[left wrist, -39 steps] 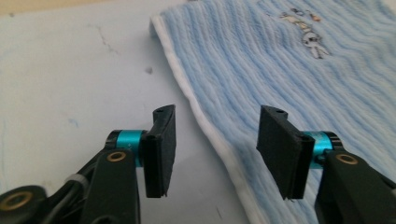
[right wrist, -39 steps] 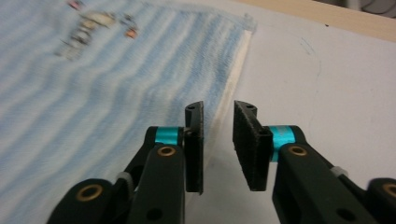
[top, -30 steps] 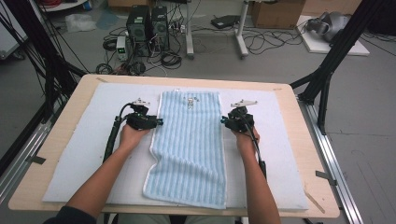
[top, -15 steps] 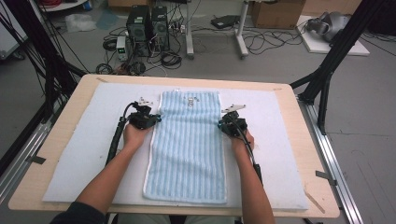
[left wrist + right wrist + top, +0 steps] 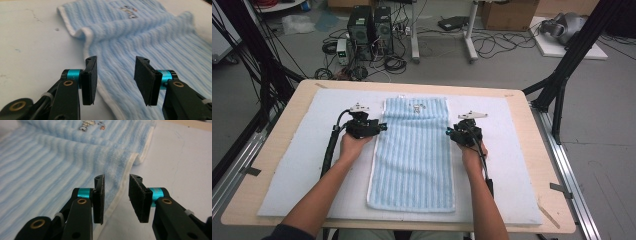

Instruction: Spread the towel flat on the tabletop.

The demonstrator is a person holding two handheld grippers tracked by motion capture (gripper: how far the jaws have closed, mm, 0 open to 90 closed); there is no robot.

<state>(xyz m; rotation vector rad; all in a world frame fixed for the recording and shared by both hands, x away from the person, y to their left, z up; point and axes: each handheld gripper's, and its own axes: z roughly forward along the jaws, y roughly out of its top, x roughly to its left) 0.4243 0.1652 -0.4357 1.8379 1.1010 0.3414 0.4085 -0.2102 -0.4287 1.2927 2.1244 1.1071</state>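
High view: a light blue striped towel is laid lengthwise on a white mat that covers a wooden table. A small printed motif is seen near the towel's far edge. The left gripper is held at the towel's left edge, toward the far end, and the right gripper at the right edge, about level with it. Each gripper is gripped by a hand, the left hand and the right hand, with the forearms coming in from the near side. A black cable is trailed from the left gripper back along the left forearm.

In the left gripper view, the left gripper is shown with its jaws apart, nothing between them; the white hem of the towel is seen running just under the gap. A raised fold is seen across the towel beyond the jaws, with the motif farther off.

In the right gripper view, the right gripper is likewise held with its jaws apart, and the hem is passed between them, below. Whether the pads touch the cloth cannot be told. A raised fold is crossed beyond the tips, and the motif lies at the far end. Bare mat is seen to the right.
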